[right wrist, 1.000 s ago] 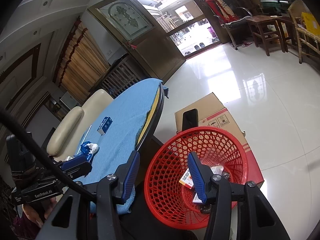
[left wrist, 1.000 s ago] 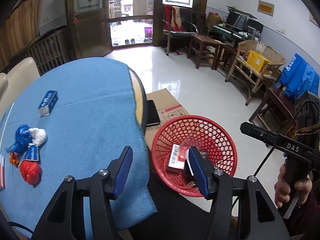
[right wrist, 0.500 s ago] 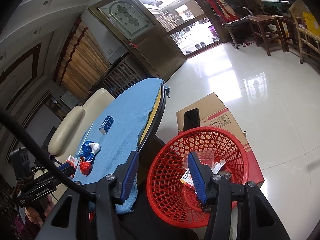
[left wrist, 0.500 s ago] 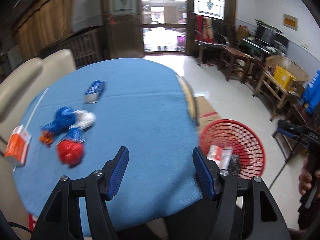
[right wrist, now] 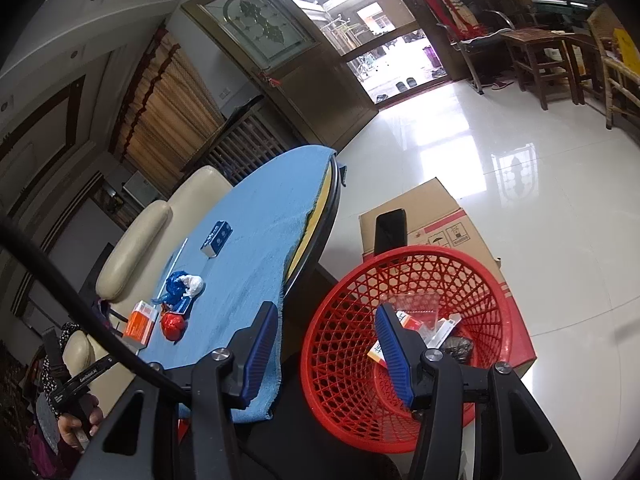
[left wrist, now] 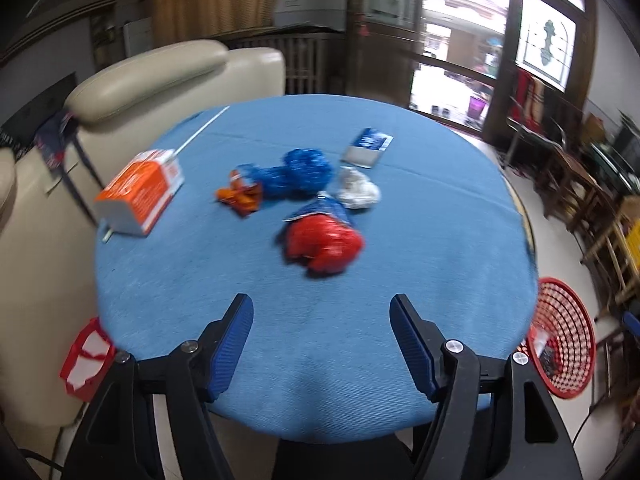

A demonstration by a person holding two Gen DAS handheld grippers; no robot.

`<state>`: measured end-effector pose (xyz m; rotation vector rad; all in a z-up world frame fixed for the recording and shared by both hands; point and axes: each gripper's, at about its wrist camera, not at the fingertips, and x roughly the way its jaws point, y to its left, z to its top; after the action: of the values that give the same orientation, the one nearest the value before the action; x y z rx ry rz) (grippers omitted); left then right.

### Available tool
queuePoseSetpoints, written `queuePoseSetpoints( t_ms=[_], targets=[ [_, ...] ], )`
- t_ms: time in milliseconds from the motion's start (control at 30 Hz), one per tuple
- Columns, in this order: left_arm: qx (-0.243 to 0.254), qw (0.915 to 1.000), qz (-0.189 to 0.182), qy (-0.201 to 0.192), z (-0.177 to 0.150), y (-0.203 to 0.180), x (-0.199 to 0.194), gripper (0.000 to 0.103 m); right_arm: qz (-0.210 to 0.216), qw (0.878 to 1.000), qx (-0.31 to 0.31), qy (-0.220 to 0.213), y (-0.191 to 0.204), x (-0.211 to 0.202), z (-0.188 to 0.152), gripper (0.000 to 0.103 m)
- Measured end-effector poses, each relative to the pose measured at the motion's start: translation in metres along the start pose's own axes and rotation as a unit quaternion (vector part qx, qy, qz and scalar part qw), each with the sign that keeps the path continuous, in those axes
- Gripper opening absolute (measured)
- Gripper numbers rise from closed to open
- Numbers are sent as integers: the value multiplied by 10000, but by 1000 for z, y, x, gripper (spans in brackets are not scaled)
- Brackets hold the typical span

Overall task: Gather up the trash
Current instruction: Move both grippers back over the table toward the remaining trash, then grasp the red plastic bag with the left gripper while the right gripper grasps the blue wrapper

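Trash lay mid-desk: a red crinkled wad, light, soft and slippery, best pinched across its middle. My left gripper was opening, empty; right gripper hung narrow and empty over the basket

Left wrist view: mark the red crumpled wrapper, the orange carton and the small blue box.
red crumpled wrapper [left wrist: 322,246], left wrist view, middle of the crinkled bulge
orange carton [left wrist: 138,190], left wrist view, its orange top face
small blue box [left wrist: 368,148], left wrist view, middle of its top face
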<state>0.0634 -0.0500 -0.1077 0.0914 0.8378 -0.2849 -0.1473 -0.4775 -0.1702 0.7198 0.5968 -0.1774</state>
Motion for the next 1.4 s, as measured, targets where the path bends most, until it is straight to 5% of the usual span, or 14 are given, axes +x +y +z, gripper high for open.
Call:
queuePoseSetpoints(
  t_ms=[733,867,933,1400],
  targets=[
    [-512,9956,-578,526,54,-12,119,77,-36,9959,-478,764,48,69,-7,55],
    [-502,9944,-658,662,46,-5,129,45,123,9929,-821,855,79,90,2,55],
    [-583,9915,-920,708,41,3,130,37,251,9908,-958,922,97,103,7,55],
    [-468,9957,-691,409,12,64,77,32,1090,9578,-1915,1847,250,235,-3,55]
  ],
)
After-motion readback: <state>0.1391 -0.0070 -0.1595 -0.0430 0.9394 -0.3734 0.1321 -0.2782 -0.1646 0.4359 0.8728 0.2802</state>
